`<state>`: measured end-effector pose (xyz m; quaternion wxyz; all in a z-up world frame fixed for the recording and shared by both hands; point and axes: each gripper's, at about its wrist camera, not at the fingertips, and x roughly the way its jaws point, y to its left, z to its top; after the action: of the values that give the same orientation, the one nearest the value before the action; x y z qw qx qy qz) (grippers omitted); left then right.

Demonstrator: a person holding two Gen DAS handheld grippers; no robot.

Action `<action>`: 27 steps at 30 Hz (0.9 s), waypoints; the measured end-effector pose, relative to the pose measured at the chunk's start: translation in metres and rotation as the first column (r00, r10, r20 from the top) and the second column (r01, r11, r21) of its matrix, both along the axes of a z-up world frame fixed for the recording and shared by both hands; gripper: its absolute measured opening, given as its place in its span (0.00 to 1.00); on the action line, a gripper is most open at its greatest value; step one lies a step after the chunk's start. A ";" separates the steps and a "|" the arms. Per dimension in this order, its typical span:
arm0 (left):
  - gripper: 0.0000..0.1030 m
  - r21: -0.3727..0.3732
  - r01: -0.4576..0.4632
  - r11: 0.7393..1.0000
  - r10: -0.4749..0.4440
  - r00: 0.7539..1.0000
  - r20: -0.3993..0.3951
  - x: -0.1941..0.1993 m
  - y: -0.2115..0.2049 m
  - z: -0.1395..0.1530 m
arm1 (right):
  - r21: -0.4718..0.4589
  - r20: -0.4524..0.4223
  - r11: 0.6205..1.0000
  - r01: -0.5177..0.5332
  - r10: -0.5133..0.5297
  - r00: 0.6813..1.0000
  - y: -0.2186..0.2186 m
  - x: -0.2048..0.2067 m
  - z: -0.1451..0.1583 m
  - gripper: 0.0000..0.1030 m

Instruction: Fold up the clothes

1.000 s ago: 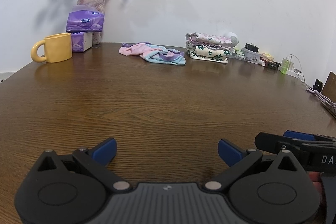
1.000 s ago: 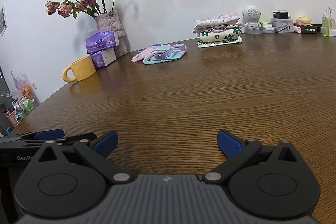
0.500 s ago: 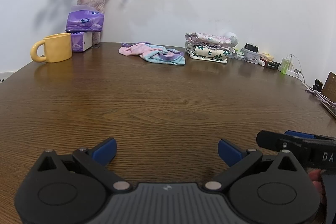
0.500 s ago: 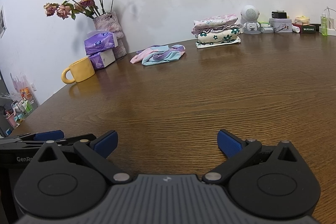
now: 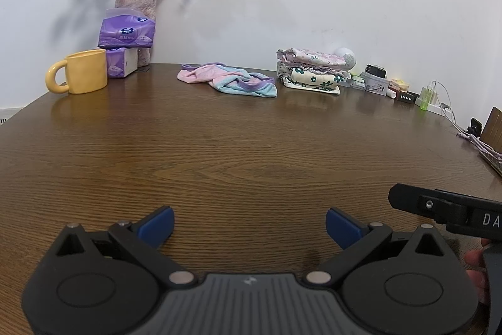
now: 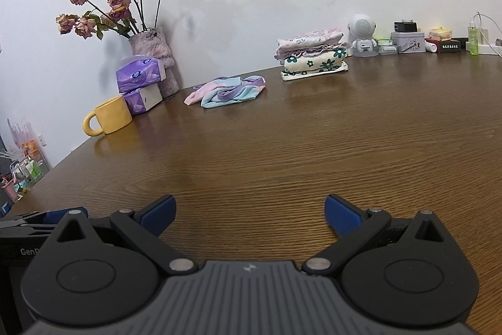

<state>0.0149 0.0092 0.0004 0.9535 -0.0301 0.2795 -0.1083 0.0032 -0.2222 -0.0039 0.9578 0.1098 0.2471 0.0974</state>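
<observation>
1. Your left claw [image 5: 249, 222] hangs low over the brown wooden bench [image 5: 251, 153], its blue-tipped fingers [image 5: 157, 225] spread wide with nothing between them — released.
2. Your right claw [image 6: 249, 214] is in the same state: fingers splayed apart, only bare wood in the gap.
3. In the left wrist view, the black body of your right claw pokes in at 3 o'clock, just beside the left one; a bit of your hand [image 5: 475, 266] shows beneath it.
4. The garment to fold — a crumpled pink, blue and purple cloth [image 5: 229, 80] — lies on the bench at 12 o'clock, well apart from both claws. In the right wrist view it sits toward 11 o'clock [image 6: 227, 90].
5. Just to its right, near 1 o'clock, a stack of folded floral clothes [image 5: 312, 72] rests close to the wall, separate from the crumpled cloth.
6. At 10 o'clock stands a yellow mug [image 5: 81, 76], handle pointing left; behind it are two purple tissue packs [image 5: 127, 35], one on top of the other.
7. A vase of dried roses [image 5: 136, 2] stands behind the packs, against the white wall.
8. A small white robot-shaped figure [image 6: 362, 35] and assorted small boxes and bottles line the far edge at 1 to 2 o'clock.
</observation>
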 end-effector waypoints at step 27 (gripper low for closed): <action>1.00 -0.019 0.002 1.000 -0.002 1.000 0.004 -0.002 0.003 -0.001 | 0.009 -0.015 1.000 -0.009 0.009 1.000 0.000 0.000 -0.001 1.00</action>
<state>0.0134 0.0119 -0.0007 0.9537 -0.0387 0.2765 -0.1118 0.0033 -0.2222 -0.0050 0.9549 0.1138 0.2545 0.1020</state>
